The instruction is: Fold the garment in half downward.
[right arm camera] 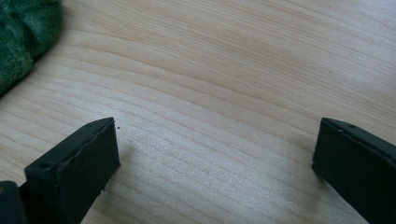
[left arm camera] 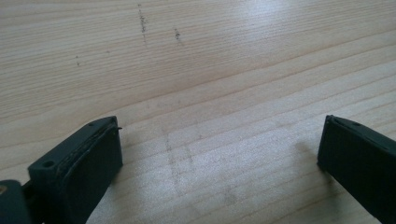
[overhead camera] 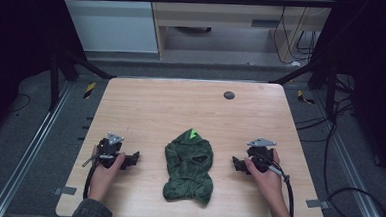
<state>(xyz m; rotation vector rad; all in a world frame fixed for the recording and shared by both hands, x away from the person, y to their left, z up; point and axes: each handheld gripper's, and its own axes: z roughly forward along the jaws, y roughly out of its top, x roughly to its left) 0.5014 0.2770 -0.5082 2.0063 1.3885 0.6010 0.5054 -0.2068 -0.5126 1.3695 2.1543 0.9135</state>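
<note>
Green fleece garment [overhead camera: 189, 166] lies crumpled on the wooden table [overhead camera: 181, 103], near the middle of its near half, with a small bright green tab at its far end and a dark opening on its right side. It looks like a small hooded piece of clothing, though the folds make its exact shape hard to read.

Both grippers sit on the table at about the same depth as the garment's middle, one on each side, neither touching it. The left gripper [overhead camera: 134, 158] rests just left of the cloth with its jaws pointing toward it and a strip of bare wood between. In the left gripper view its jaws stand wide apart with nothing between them, and bare wood grain with a few faint dark marks lies ahead. The right gripper [overhead camera: 235, 164] rests to the right of the garment, jaws likewise pointing inward, with a similar gap of bare wood. In the right gripper view the jaws are spread wide and empty, and the garment's fuzzy edge shows at the upper left corner, off to the side of the left jaw and well clear of it.

A hand grips each tool from the near edge of the table. A small dark round disc [overhead camera: 228, 95] sits on the far part of the table, well apart from everything else.
</note>
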